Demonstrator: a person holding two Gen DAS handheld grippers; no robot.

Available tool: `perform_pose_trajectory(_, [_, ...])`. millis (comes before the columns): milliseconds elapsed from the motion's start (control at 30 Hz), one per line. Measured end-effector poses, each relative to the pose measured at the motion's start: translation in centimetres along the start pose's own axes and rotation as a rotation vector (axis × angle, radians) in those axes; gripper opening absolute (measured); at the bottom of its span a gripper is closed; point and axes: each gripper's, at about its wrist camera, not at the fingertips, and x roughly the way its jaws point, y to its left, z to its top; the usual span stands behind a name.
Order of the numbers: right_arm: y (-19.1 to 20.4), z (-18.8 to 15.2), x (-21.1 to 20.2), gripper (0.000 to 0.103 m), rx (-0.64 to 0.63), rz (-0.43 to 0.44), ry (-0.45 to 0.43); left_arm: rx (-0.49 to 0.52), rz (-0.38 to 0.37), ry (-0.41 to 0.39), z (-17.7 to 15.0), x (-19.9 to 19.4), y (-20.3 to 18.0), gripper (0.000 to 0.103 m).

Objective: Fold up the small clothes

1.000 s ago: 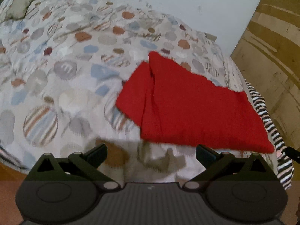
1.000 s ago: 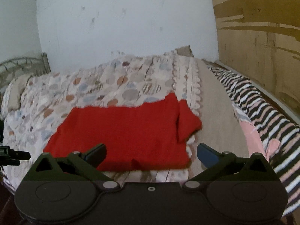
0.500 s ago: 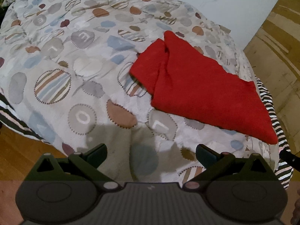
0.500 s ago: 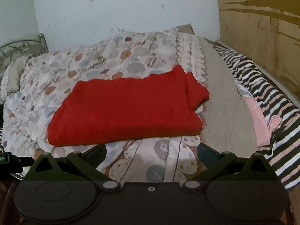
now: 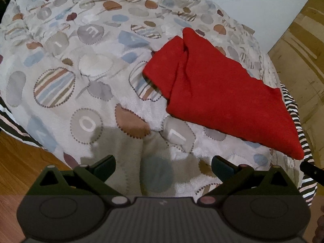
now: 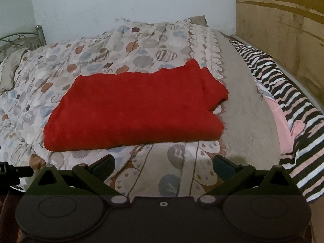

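The bed (image 6: 239,109) is covered by a patterned quilt (image 5: 85,64). A folded red garment (image 6: 133,109) is laid flat on it. The left tool (image 5: 163,165) and right tool (image 6: 163,165) are held released, apart from the garment.

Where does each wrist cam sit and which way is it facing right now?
Left wrist: on the left gripper, looking down along its open fingers over the patterned quilt; the red garment lies ahead to the right.
Right wrist: on the right gripper, facing the white wall across the bed; its open fingers show, striped fabric on the right.
Shared: the folded red garment and quilt; each view catches the other gripper's tip at its edge.
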Motion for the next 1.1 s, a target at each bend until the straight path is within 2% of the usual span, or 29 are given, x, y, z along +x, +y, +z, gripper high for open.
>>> perform_pose_trajectory(500, [2.2,2.4,1.4,0.102,-0.048,0.03,-0.018,-0.032,-0.034,-0.011,1.3,0.7,-0.3,0.102])
perform_pose_trajectory(1100, [3.5,4.3,2.8,0.102,-0.056,0.044,-0.04,-0.032,-0.006,-0.022,2.3,1.7,-0.2,0.102])
